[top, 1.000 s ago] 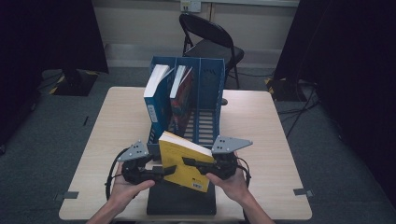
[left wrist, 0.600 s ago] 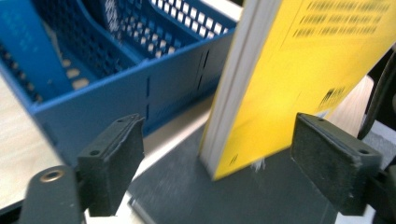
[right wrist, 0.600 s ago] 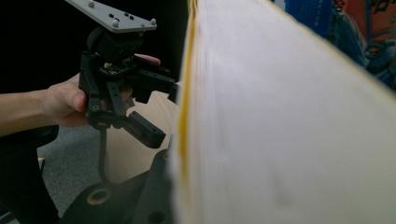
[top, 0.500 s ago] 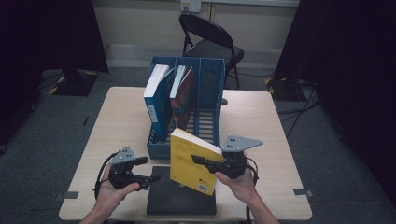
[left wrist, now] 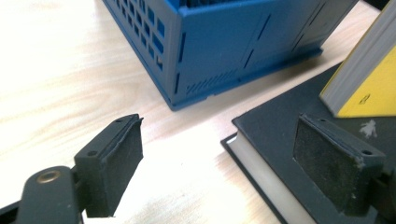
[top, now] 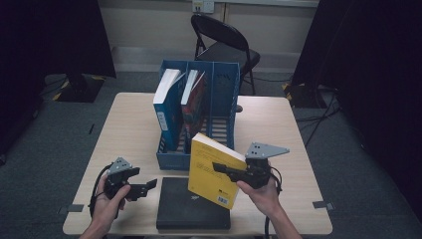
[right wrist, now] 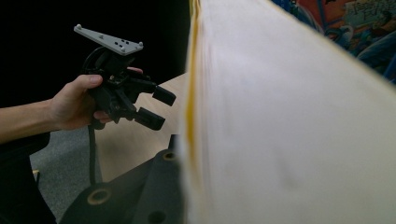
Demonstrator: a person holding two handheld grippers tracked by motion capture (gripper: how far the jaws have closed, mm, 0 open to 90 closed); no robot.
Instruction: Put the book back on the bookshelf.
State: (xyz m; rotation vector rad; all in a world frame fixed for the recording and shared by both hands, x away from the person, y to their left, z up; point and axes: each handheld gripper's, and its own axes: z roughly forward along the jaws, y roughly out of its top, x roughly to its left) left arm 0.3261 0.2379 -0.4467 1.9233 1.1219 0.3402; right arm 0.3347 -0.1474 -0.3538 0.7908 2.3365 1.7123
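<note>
Now yellow book [top: 215,170] clamped upright in right gripper [top: 221,168], above black book [top: 191,204].

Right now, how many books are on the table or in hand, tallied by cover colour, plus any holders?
Yellow book: 1, gripped upright in the right gripper
Black book: 1
Blue book: 1
Red book: 1
Blue file holder: 1
Total: 5

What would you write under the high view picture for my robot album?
Right gripper lifts a yellow book above a black book, beside the blue file rack; left gripper open.
</note>
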